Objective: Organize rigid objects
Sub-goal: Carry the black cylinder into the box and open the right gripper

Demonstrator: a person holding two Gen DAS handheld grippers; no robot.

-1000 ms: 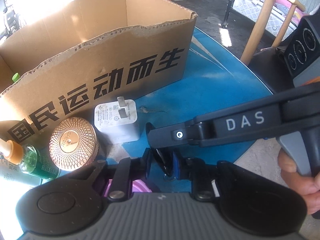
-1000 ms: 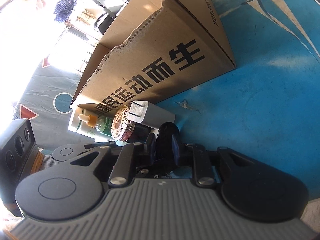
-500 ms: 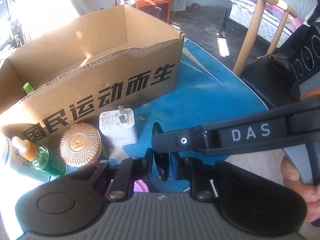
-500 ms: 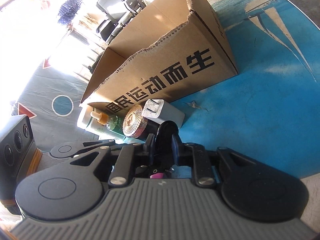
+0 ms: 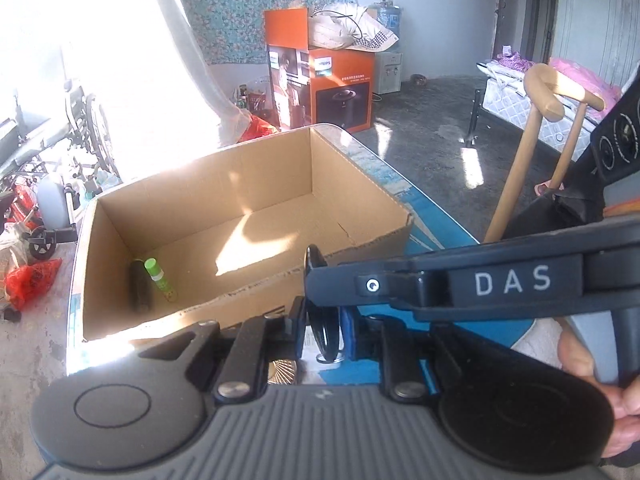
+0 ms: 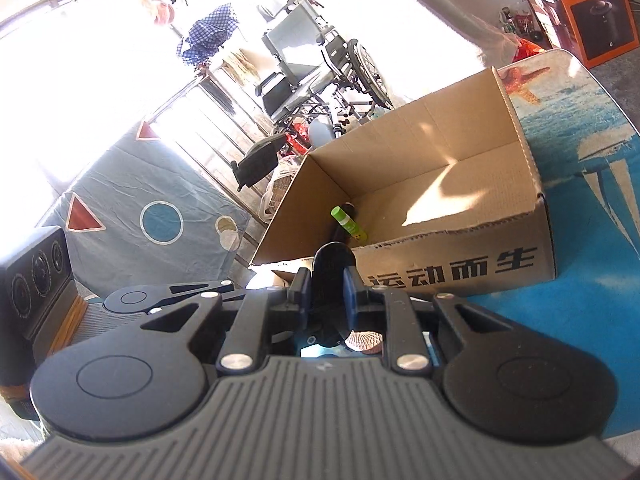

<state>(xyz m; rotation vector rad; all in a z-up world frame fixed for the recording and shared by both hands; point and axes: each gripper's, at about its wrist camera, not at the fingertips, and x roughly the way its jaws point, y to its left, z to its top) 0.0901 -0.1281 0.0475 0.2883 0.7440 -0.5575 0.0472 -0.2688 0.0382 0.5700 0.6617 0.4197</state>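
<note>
Both grippers clamp one thin black disc [image 5: 322, 320]: the left gripper [image 5: 322, 330] pinches its lower edge, and the right gripper [image 6: 326, 292] holds it narrowly between blue pads [image 6: 349, 290]. A second ago the pair sat low on the blue mat [image 6: 592, 280] by the charger and copper lid; now they have risen together above the box [image 5: 248, 216] rim, its floor in view with a green-capped tube [image 5: 159, 278]. The disc looks ready to go in.
</note>
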